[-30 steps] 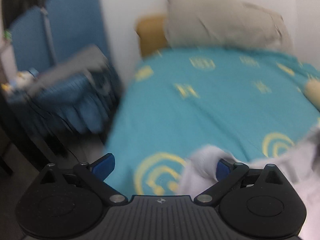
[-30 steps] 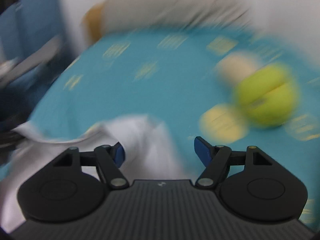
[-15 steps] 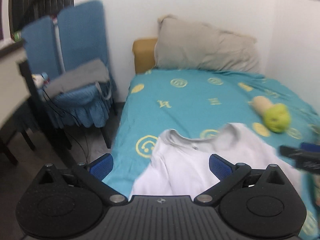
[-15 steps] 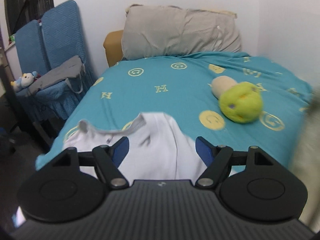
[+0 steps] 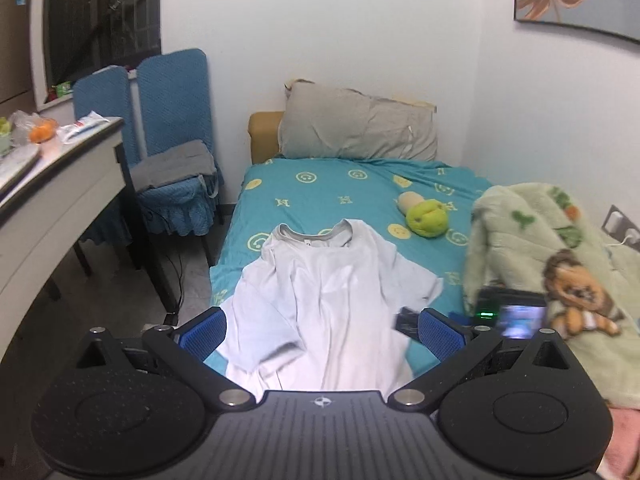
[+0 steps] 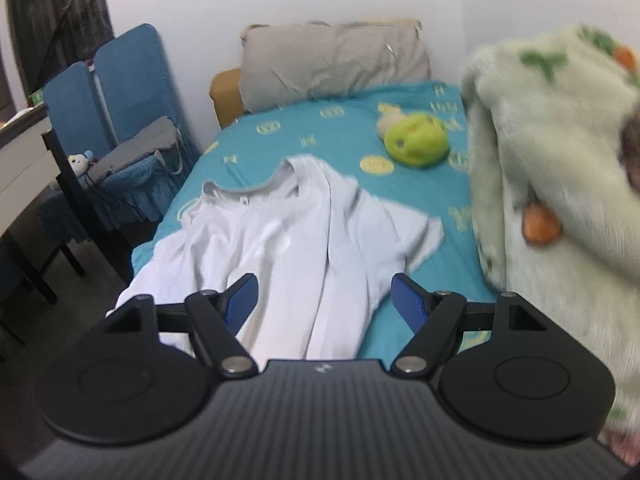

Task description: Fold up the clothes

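**Now: shirt flat on bed, both tools free**

Obs: white T-shirt (image 5: 320, 296) lies spread on teal bedsheet (image 5: 328, 196), collar toward grey pillow (image 5: 360, 128), hem at near edge. Left gripper (image 5: 322, 330) jaws wide apart, nothing btwn pads, raised above shirt. Right gripper (image 6: 324, 300) likewise released, empty. Green plush toy (image 6: 416, 140) on sheet beyond shirt, apart from it. Fleece blanket (image 6: 552, 168) heaped at right. No containers in view w/ visible contents; blue chair (image 5: 172, 128) carries folded grey cloth (image 5: 172, 164).
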A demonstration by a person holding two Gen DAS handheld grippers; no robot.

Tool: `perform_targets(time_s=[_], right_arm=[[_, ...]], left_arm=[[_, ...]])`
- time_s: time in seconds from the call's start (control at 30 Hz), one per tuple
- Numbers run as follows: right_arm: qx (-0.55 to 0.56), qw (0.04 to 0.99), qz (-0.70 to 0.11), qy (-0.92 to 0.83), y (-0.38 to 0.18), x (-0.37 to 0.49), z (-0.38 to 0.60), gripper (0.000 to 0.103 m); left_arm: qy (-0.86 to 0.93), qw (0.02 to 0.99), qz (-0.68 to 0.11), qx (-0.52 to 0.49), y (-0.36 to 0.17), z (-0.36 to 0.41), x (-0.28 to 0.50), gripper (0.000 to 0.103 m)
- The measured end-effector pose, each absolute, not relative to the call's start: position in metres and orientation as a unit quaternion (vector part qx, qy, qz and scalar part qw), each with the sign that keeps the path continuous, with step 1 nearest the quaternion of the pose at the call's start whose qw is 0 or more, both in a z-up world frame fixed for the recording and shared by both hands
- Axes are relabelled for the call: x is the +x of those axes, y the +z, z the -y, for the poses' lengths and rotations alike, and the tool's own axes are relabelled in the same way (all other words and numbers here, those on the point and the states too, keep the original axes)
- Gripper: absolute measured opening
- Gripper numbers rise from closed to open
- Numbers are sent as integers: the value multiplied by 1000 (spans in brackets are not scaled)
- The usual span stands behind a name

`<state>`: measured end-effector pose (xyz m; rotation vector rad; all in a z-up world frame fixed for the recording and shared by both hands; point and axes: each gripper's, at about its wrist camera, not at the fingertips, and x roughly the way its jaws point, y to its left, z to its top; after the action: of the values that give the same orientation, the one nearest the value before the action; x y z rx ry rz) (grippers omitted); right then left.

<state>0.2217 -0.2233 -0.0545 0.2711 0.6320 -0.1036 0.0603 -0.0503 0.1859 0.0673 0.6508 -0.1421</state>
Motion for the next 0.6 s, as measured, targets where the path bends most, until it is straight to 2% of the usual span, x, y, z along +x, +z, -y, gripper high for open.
perform_targets(time_s=[0.27,0.6], right_arm=[[130,939,-310,-69,-67,233,232,75],[140,936,-314,-77,-73,238,235,75]], left_arm=[[-61,948,-311,33,209,73,-4,103],[-80,943,-321,33,191,79,14,103]])
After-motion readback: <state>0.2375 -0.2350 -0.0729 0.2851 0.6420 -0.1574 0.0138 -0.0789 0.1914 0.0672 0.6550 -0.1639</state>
